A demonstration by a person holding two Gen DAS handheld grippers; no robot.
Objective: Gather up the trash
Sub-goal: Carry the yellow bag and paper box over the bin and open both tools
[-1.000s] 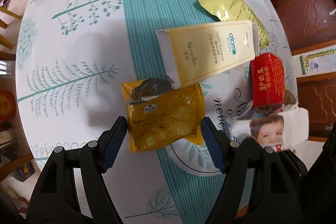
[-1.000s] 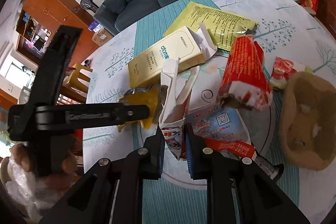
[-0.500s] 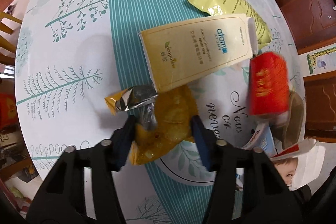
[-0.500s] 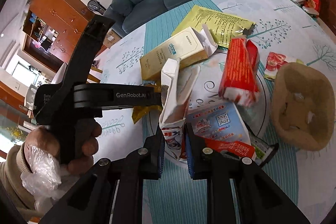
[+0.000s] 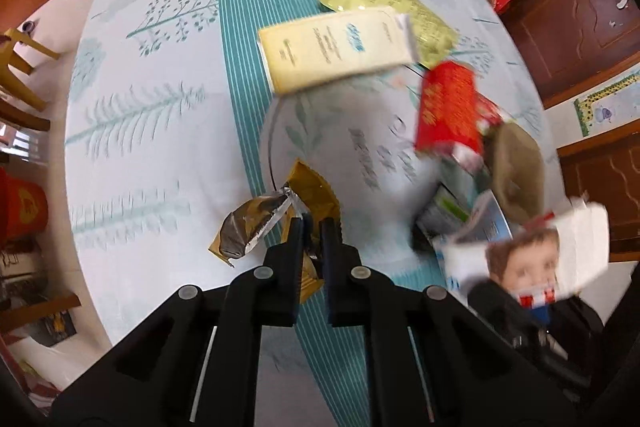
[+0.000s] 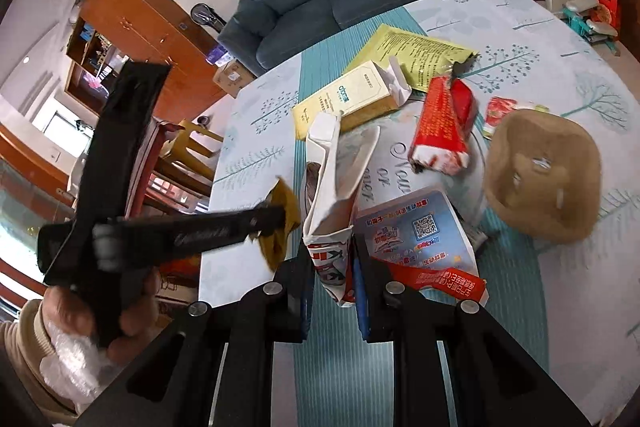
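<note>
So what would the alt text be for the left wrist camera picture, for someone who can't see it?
The left tool is shut on a crumpled yellow snack wrapper above a round table with a leafy cloth. Behind lie a cream carton, a red packet and other litter.

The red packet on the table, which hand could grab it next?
Neither yet. The left hand-held gripper has just closed on the yellow snack wrapper, and the right hand-held gripper is shut on the white carton. Once emptied, probably the right: the red packet lies nearer it.
</note>
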